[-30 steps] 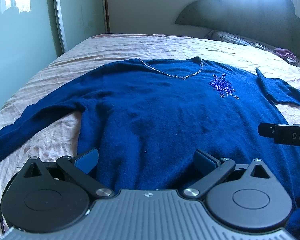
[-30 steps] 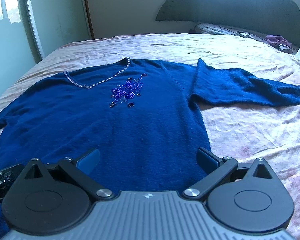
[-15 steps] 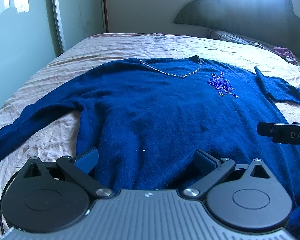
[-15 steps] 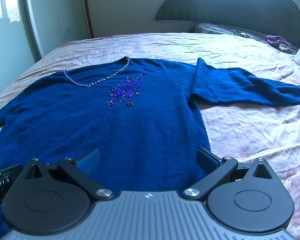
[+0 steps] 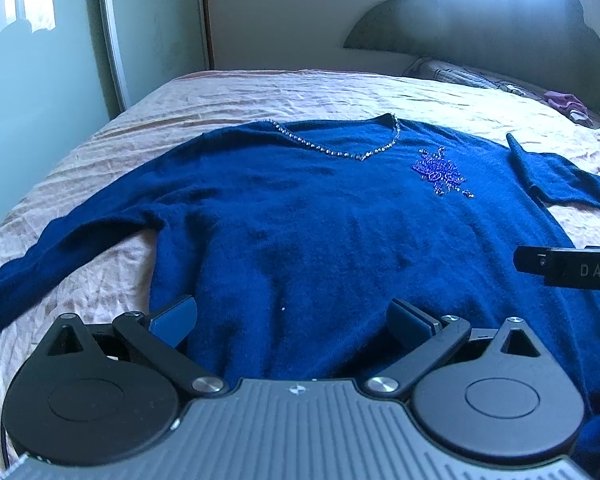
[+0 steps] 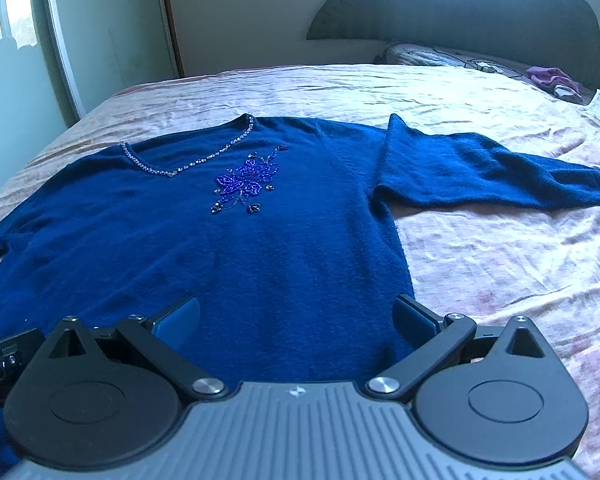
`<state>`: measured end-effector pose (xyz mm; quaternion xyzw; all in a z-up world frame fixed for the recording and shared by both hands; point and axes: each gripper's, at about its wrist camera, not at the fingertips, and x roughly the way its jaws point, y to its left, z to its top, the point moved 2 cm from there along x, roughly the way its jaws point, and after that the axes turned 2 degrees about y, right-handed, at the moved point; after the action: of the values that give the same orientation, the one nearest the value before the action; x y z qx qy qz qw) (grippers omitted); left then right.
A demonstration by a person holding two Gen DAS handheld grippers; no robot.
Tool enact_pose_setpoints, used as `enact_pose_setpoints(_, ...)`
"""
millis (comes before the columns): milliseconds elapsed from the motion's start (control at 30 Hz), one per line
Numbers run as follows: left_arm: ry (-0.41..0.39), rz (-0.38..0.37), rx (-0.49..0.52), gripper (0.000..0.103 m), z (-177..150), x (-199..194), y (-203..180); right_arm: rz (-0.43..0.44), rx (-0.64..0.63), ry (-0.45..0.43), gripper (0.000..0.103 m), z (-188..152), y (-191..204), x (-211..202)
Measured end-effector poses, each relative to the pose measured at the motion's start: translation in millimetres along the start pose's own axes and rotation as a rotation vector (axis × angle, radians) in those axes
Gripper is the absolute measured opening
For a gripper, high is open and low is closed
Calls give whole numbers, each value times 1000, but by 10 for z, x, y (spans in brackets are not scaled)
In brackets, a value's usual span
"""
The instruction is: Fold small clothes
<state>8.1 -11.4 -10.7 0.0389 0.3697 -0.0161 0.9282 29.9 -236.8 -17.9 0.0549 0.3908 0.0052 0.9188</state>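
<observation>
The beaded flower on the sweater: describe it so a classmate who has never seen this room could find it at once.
Start at the bed, where a dark blue sweater lies flat, sleeves spread. Follow its sparkly V neckline down to the point. Just beside that point sits the beaded flower, the only shiny purple-blue patch on otherwise plain knit.

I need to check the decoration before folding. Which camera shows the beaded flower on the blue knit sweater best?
The right wrist view: the beaded purple-blue flower lies near the picture's centre, with its petals and dark beads distinct. In the left wrist view the same flower sits farther right, and looks smaller and less clear on the blue knit sweater.
</observation>
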Motion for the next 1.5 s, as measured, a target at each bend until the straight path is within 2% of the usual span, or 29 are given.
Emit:
enact_pose_setpoints(400,-23,14,60,102,223,72,-191,-2,25,-1,103,51,-95,40)
enact_pose_setpoints(767,-10,88,89,102,355,267,-271,55,46,-19,103,85,-162,49)
enact_pose_setpoints(1233,-8,191,106,102,436,466,-292,78,45,-23,103,112,-151,66)
enact_pose_setpoints(1367,-2,198,112,102,454,508,-306,81,52,-25,103,107,-173,68)
enact_pose_setpoints(1500,11,171,108,102,456,526,-312,82,61,-21,103,99,-190,71)
